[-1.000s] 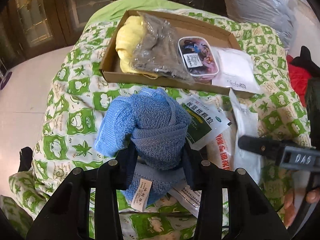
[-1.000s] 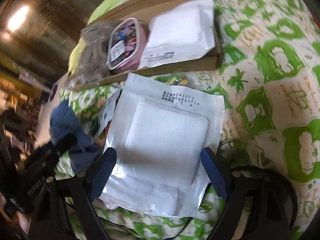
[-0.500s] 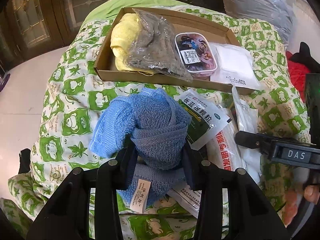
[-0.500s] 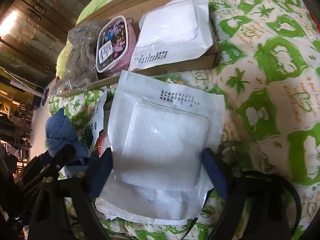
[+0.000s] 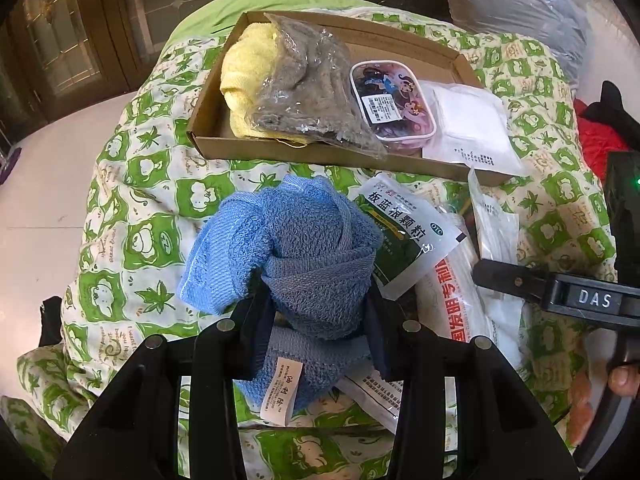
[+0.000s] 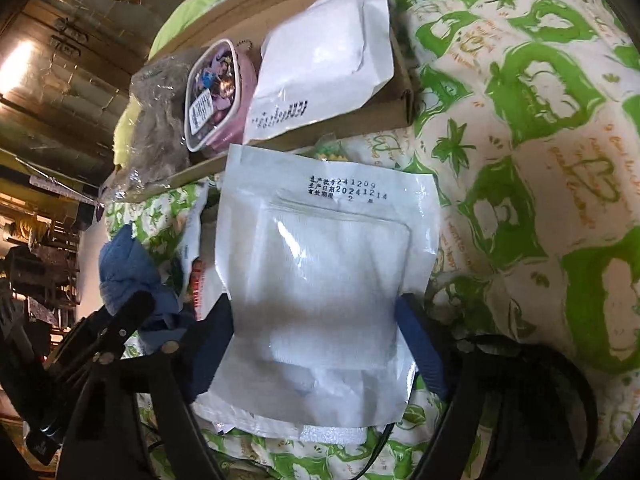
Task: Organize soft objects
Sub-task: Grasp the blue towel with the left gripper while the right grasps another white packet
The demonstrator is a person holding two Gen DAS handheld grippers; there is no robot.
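Note:
My left gripper [image 5: 316,308] is shut on a rolled blue towel [image 5: 304,248], held just above the green-patterned quilt [image 5: 132,200]. A flat white gauze packet [image 6: 332,272] lies between my right gripper's [image 6: 316,332] blue pads, which touch its two side edges. The jaws are opening slightly. The packet pinches narrower where the pads meet it. Behind stands a shallow cardboard tray [image 5: 208,136] holding a yellow towel [image 5: 244,80], a grey item in a clear bag [image 5: 304,92], a pink pouch [image 5: 392,108] and another white packet [image 5: 468,128].
A green medicine sachet [image 5: 404,236] and other flat packets lie on the quilt between the two grippers. A grey plastic bag [image 5: 520,4] sits at the back right, red cloth [image 5: 596,140] at the right edge. The floor drops away on the left.
The right jaws came in against the sides of the gauze packet, which now sits narrower between them. The left gripper and its blue towel have stayed put.

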